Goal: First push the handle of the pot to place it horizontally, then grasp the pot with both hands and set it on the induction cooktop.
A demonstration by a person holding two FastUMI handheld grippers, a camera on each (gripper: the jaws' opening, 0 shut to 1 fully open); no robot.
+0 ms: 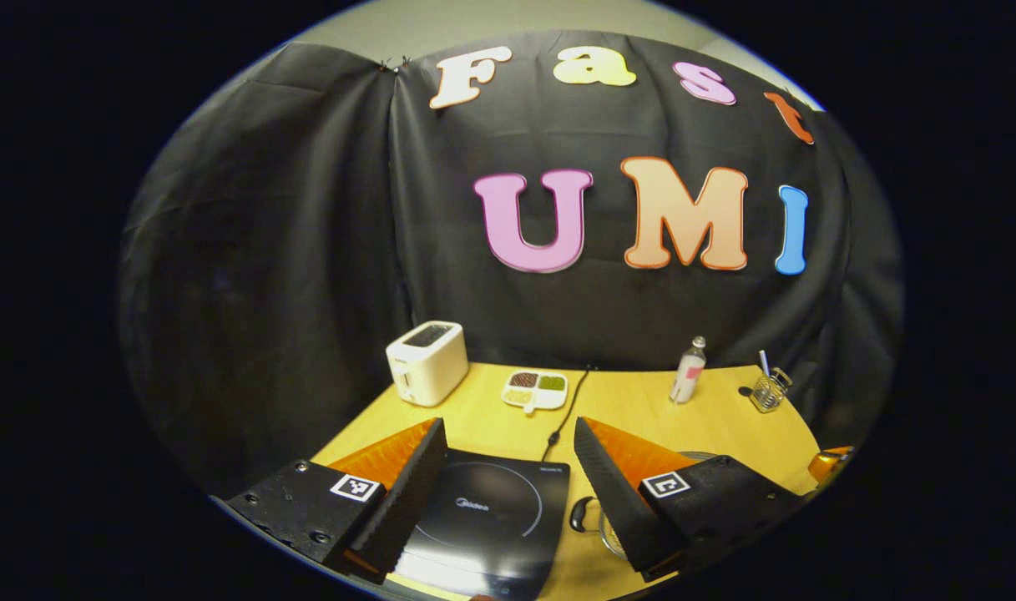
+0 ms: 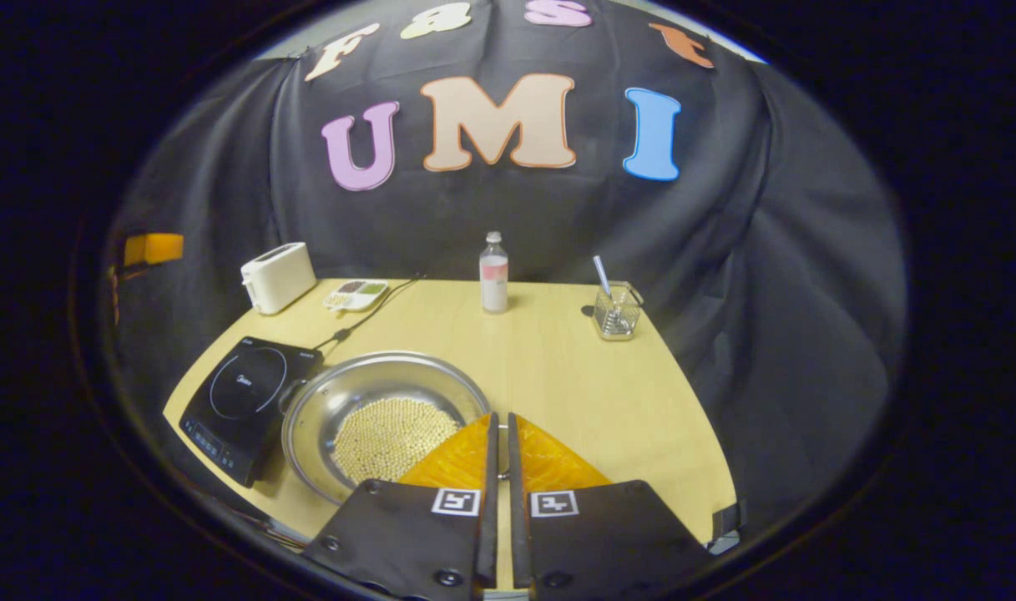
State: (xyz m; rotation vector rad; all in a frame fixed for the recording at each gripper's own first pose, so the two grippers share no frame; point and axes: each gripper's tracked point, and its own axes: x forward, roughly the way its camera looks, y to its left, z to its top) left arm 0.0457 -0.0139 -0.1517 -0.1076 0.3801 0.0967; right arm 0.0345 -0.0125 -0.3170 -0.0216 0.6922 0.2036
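My right tool has its two fingers drawn almost together with only a thin slit between them, and it hangs just over the near rim of the pot; something small and metallic shows in the slit, perhaps the pot's handle, but I cannot tell whether the fingers press on it. My left tool is spread wide and holds nothing, poised above the induction cooktop, I judge so it can take the pot's far side once the handle is dealt with. The bench is the largest thing here, pale wood, with bare room to the right of the pot and behind it, and its near edge lies close under my tools. The pot is a wide shallow steel pan with a layer of pale beans in its bottom; it sits on the bench just beside the cooktop, its rim near or touching the cooktop's right edge, so the lift across looks short. Its dark left handle points toward the cooktop. Along the back stand a white toaster, a divided dish of grains, a bottle and a small glass holder with a utensil, all well apart from the pot's path. The cooktop's cord runs back toward the wall, clear of the glass top.
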